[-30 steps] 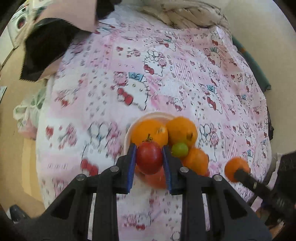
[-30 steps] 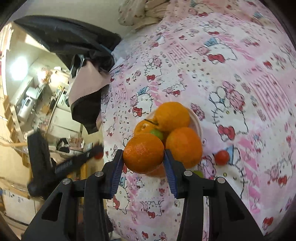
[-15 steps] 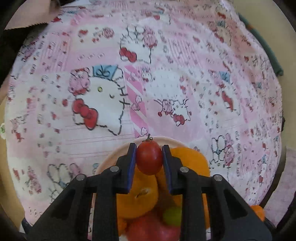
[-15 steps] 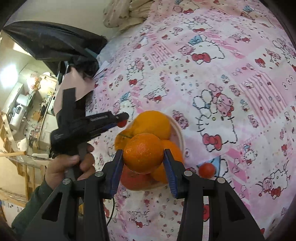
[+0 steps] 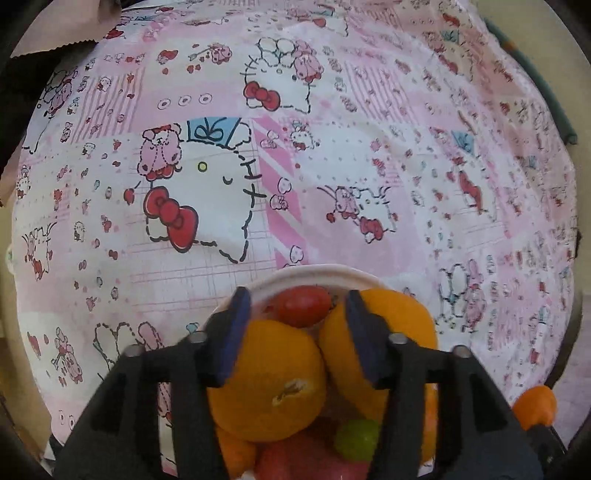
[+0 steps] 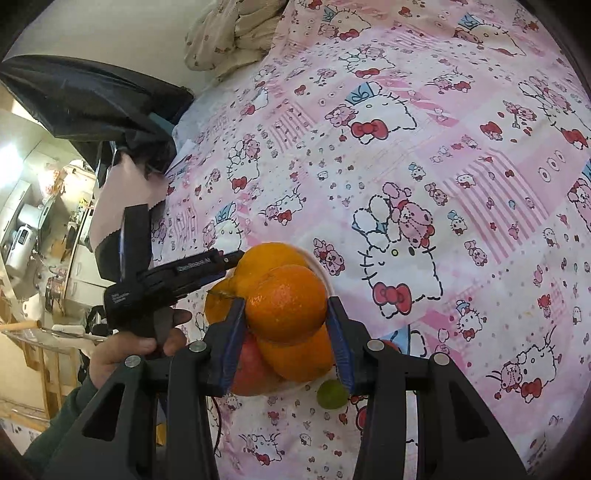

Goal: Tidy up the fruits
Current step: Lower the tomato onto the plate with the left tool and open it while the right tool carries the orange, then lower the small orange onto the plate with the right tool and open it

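A white bowl (image 5: 317, 271) on the pink bedsheet holds several oranges (image 5: 269, 380), a small green fruit (image 5: 356, 441) and a red tomato (image 5: 303, 304). My left gripper (image 5: 297, 310) is open over the bowl, with the tomato lying free in the bowl between its fingers. My right gripper (image 6: 284, 308) is shut on an orange (image 6: 286, 302) and holds it just above the bowl's pile (image 6: 295, 354). The left gripper (image 6: 184, 273) also shows in the right wrist view, reaching into the bowl from the left.
A small green fruit (image 6: 332, 394) lies on the sheet beside the bowl, and a red fruit (image 6: 389, 345) is partly hidden behind my right finger. A crumpled blanket (image 6: 236, 33) and dark cloth (image 6: 92, 99) lie at the bed's far edge.
My left gripper has opened and let the red tomato drop into the bowl. My right gripper has moved closer over the bowl with its orange.
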Action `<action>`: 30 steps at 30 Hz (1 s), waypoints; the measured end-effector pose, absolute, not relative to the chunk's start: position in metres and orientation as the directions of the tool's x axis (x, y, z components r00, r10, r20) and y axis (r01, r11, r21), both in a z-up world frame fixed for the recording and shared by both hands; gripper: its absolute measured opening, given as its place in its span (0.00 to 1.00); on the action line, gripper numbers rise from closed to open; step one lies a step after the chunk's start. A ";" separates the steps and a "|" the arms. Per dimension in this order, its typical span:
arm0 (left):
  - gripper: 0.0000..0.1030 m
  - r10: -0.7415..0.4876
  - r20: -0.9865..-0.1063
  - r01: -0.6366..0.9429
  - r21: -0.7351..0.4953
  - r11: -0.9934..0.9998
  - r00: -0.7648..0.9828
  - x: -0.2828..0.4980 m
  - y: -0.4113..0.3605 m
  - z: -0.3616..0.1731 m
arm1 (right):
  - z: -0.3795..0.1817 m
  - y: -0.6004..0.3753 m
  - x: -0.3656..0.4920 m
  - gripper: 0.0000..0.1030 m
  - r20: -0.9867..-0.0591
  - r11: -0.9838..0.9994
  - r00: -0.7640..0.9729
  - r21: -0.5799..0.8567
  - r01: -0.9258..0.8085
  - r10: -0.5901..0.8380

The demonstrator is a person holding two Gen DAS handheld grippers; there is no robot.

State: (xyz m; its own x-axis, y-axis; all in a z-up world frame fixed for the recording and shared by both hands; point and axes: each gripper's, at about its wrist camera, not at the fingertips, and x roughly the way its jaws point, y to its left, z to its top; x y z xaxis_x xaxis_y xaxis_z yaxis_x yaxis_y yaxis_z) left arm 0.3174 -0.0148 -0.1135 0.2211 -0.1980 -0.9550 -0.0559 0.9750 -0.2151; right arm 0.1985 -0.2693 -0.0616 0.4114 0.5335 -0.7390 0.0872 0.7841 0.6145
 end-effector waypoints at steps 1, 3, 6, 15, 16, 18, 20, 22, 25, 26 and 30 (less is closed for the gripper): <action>0.54 -0.192 -0.954 -0.052 -0.209 0.976 0.230 0.314 -0.011 -0.107 | -0.061 -0.268 0.199 0.44 -0.737 0.784 0.410 0.616 0.082 0.537; 0.54 -0.182 -0.950 -0.046 -0.200 0.979 0.254 0.308 -0.005 -0.096 | -0.060 -0.263 0.198 0.44 -0.736 0.786 0.407 0.614 0.065 0.541; 0.55 -0.173 -0.939 -0.040 -0.193 0.980 0.299 0.288 0.012 -0.071 | -0.061 -0.253 0.198 0.44 -0.735 0.788 0.393 0.615 0.040 0.553; 0.61 -0.084 -0.919 -0.136 -0.146 0.980 0.384 0.214 0.069 -0.017 | -0.054 -0.210 0.190 0.44 -0.736 0.800 0.340 0.592 -0.099 0.586; 0.61 -0.067 -0.911 -0.151 -0.140 0.979 0.406 0.202 0.073 -0.010 | -0.053 -0.204 0.189 0.44 -0.738 0.801 0.332 0.587 -0.116 0.588; 0.63 -0.036 -0.898 -0.176 -0.125 0.976 0.438 0.182 0.080 -0.001 | -0.052 -0.193 0.188 0.44 -0.742 0.803 0.315 0.578 -0.146 0.592; 0.68 -0.018 -0.890 -0.203 -0.124 0.971 0.457 0.167 0.085 0.003 | -0.050 -0.183 0.189 0.44 -0.745 0.802 0.302 0.573 -0.167 0.595; 0.74 -0.019 -0.879 -0.223 -0.142 0.964 0.476 0.151 0.090 0.002 | -0.048 -0.175 0.190 0.44 -0.749 0.805 0.297 0.562 -0.188 0.592; 0.75 -0.011 -0.889 -0.211 -0.121 0.970 0.459 0.146 0.088 -0.009 | -0.046 -0.161 0.192 0.44 -0.767 0.822 0.295 0.519 -0.236 0.569; 0.75 -0.010 -0.893 -0.209 -0.115 0.971 0.449 0.147 0.086 -0.012 | -0.048 -0.158 0.193 0.44 -0.773 0.826 0.295 0.505 -0.249 0.562; 0.75 -0.018 -0.900 -0.241 -0.136 0.961 0.436 0.147 0.093 -0.017 | -0.058 -0.141 0.197 0.44 -0.790 0.825 0.253 0.494 -0.276 0.558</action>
State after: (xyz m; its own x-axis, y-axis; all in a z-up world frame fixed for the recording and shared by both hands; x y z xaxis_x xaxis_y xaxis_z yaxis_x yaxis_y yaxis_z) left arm 0.1468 0.0926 -0.0174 0.4357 -0.0181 -0.8999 -0.2413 0.9609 -0.1361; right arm 0.1975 -0.1413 -0.0584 0.2535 0.5577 -0.7904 -0.2759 0.8248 0.4936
